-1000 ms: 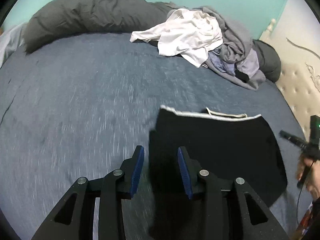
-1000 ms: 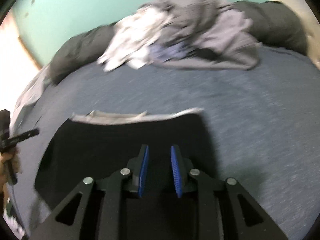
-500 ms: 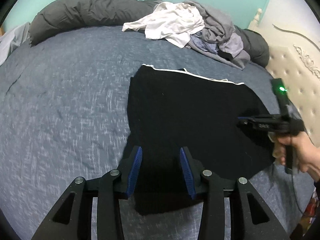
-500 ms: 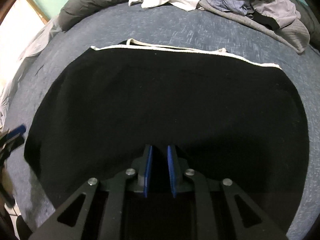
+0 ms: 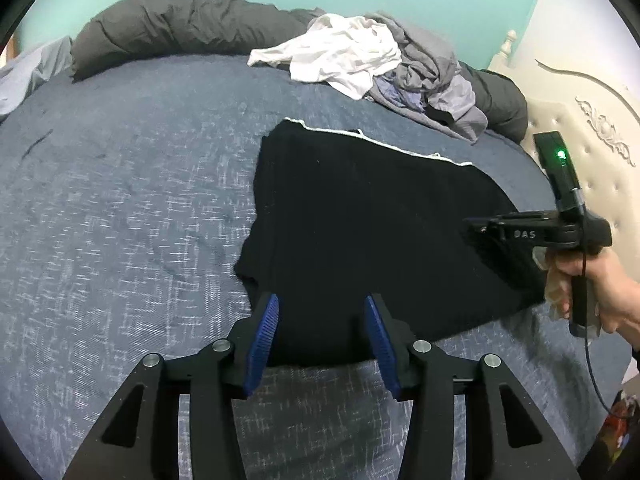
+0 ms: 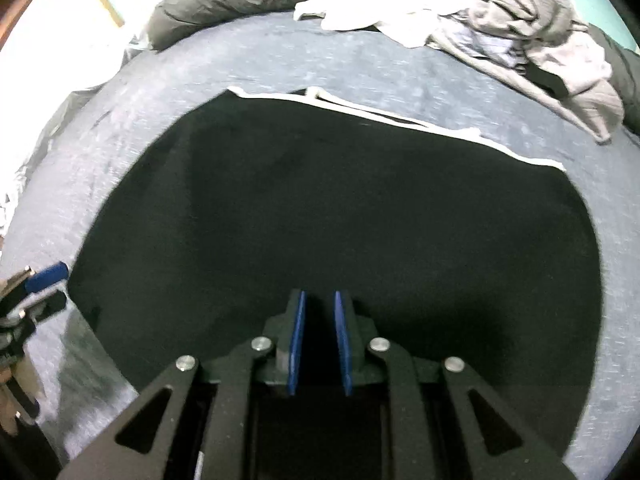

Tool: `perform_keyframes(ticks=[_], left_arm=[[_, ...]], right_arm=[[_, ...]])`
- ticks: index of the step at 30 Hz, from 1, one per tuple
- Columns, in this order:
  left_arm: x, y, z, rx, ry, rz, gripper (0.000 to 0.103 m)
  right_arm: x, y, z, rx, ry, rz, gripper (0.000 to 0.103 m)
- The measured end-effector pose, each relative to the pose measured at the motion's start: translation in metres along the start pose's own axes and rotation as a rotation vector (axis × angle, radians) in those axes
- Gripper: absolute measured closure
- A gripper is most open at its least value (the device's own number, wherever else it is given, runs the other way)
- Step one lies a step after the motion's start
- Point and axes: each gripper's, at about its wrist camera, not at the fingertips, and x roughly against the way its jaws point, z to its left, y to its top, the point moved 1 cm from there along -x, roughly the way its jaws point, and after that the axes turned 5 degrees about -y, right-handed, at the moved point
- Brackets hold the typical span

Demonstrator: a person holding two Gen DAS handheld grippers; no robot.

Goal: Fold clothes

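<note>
Left gripper (image 5: pixel 322 308) spread, right gripper (image 6: pixel 320 304) nearly closed, both over the black garment (image 5: pixel 360 232) on the bed (image 5: pixel 120 208).

Your left gripper has just been opening; its blue pads (image 5: pixel 262 340) stand apart over the near edge of the black garment, and you cannot tell whether cloth sits between them or only below. The garment lies flat on the blue-grey bed, white trim (image 5: pixel 384 146) along its far edge. Beyond it, a grey bolster (image 5: pixel 180 24) runs along the far side, with a heap of white and grey clothes (image 5: pixel 380 64) to its right. Your right gripper, held in your hand (image 5: pixel 600 288), has its jaws narrowed to a slim gap above the garment; whether they pinch cloth cannot be told. A cream headboard (image 5: pixel 592 128) sits at far right.
</note>
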Motion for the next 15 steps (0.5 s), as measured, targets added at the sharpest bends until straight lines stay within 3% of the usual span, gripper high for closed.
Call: perform_keyframes(ticks=[6,10,15], left_arm=[[0.009,-0.005,0.004,0.020,-0.014,-0.021,0.052],[0.006,-0.011,0.007,0.032,-0.025,-0.013,0.049],[0.005,-0.017,0.008,0.044,-0.031,-0.009,0.048]], right_arm=[[-0.003,-0.025,0.024,0.014,-0.011,0.008,0.088],[0.019,-0.037,0.019,-0.030,-0.014,-0.042,0.088],[0.033,-0.039,0.036,0.023,-0.020,-0.086,0.088]])
